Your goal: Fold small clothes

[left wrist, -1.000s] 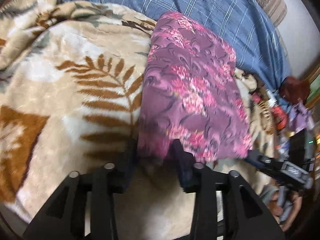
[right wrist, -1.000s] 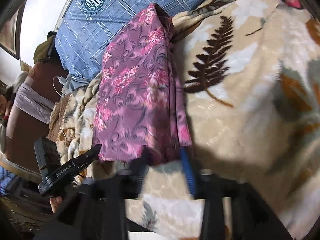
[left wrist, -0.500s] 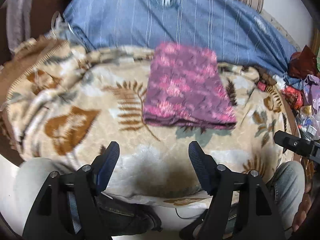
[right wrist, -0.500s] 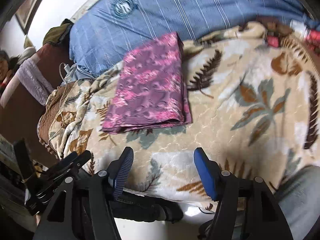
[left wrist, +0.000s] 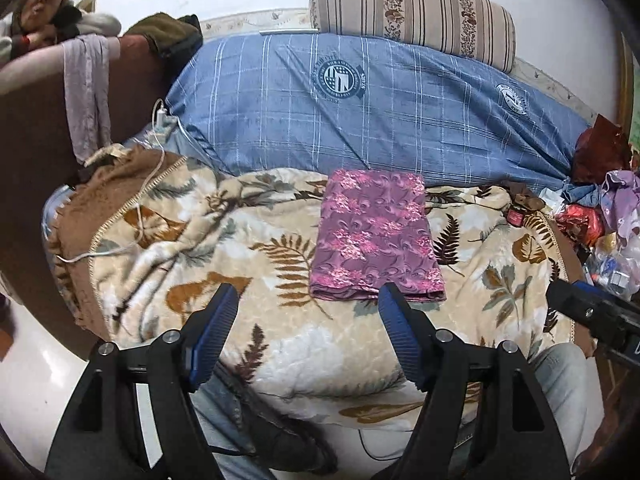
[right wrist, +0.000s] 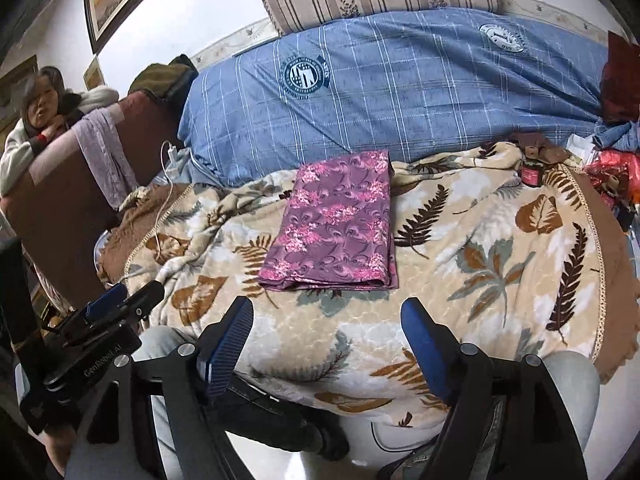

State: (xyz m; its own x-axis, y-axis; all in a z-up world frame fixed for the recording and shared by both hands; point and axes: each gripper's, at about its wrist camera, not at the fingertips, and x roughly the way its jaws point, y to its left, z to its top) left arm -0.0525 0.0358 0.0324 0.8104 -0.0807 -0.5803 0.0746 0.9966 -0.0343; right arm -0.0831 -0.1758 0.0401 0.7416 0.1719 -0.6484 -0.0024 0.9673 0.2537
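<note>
A purple floral garment (left wrist: 376,236) lies folded into a flat rectangle on the leaf-patterned blanket (left wrist: 224,248); it also shows in the right wrist view (right wrist: 336,232). My left gripper (left wrist: 308,308) is open and empty, held back from the garment's near edge, above the blanket's front. My right gripper (right wrist: 328,320) is open and empty, also drawn back from the garment. The right gripper's body shows at the right edge of the left wrist view (left wrist: 596,316), and the left gripper's body shows at the lower left of the right wrist view (right wrist: 92,332).
A blue plaid duvet (left wrist: 360,100) lies behind the blanket, with a striped bolster (left wrist: 412,8) above it. A white charger cable (left wrist: 148,184) trails at the left. Clutter (left wrist: 600,216) sits at the right. A person (right wrist: 44,108) leans on a brown sofa. My knees are below.
Both grippers let go of the garment's near edge, opened wide and pulled back and up. The folded garment stays flat on the blanket.
</note>
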